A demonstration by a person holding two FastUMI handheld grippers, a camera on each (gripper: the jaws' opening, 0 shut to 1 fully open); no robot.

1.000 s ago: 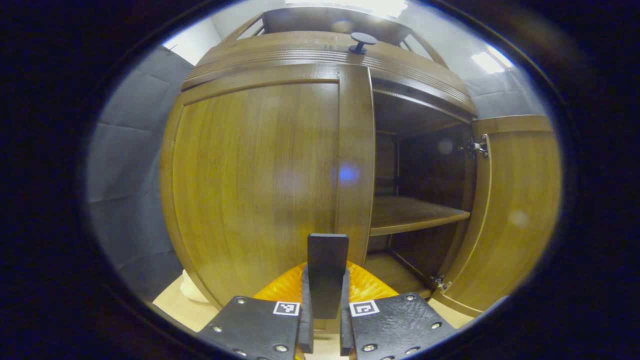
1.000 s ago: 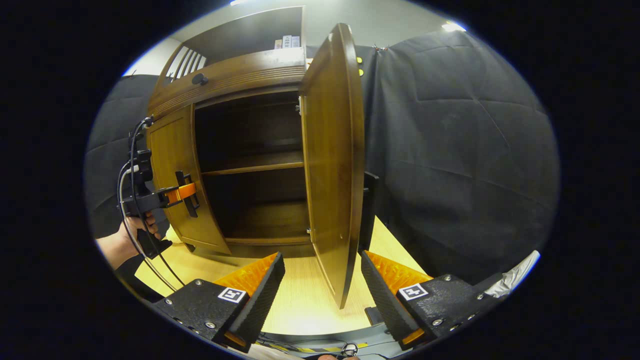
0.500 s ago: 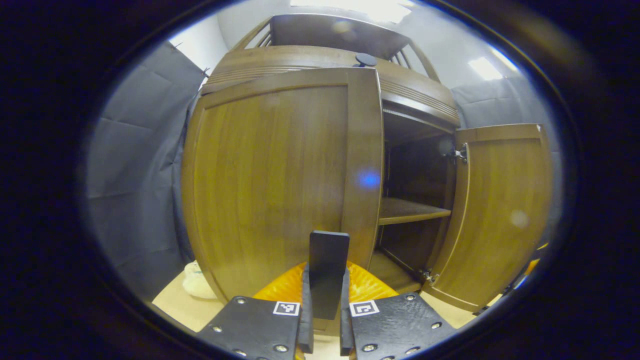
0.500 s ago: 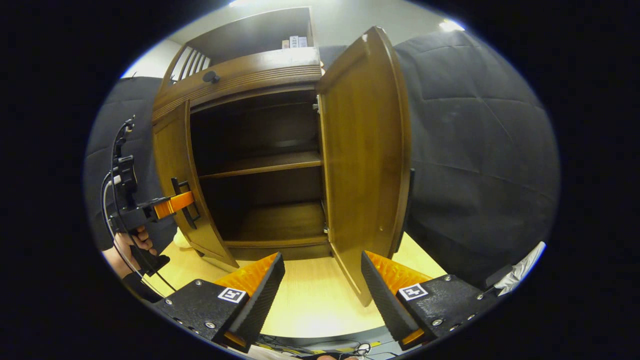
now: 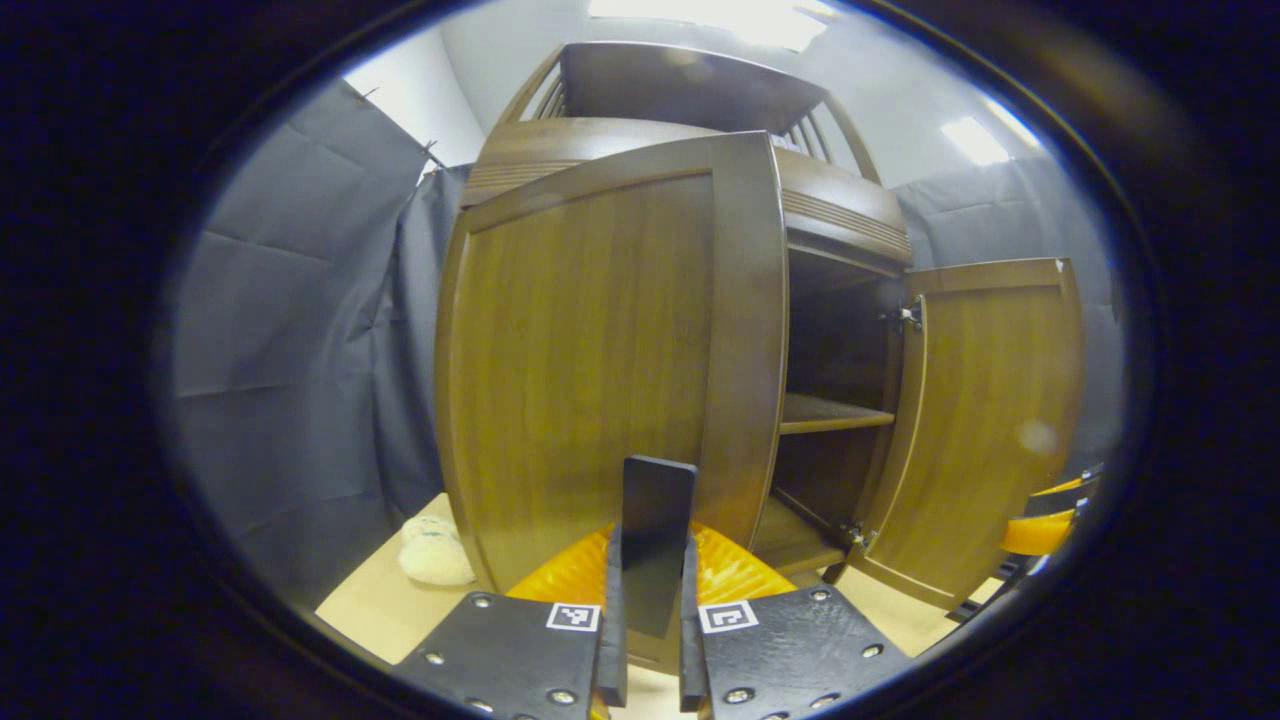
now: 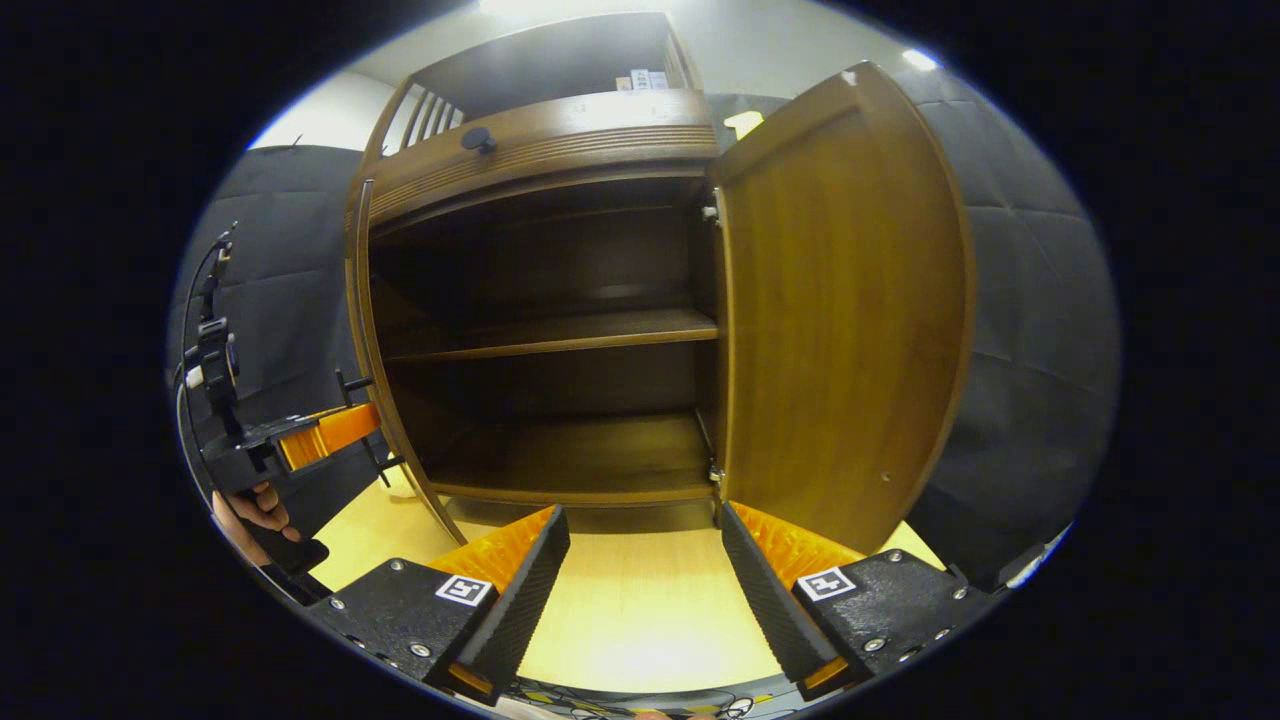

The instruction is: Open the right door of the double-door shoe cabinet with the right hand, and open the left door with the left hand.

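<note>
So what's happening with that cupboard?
A person is opening a wooden shoe cabinet using a gripper in each hand. The right door is swung wide open, and the right gripper sits open in front of it, holding nothing. The left gripper is clamped on the dark handle of the left door, which is swung partway out. Inside, the shelf looks bare.

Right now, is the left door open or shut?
Open, mid-swing. In the right gripper view the left door stands edge-on, clear of the cabinet's shelves, with the left gripper clamped on its handle.
</note>
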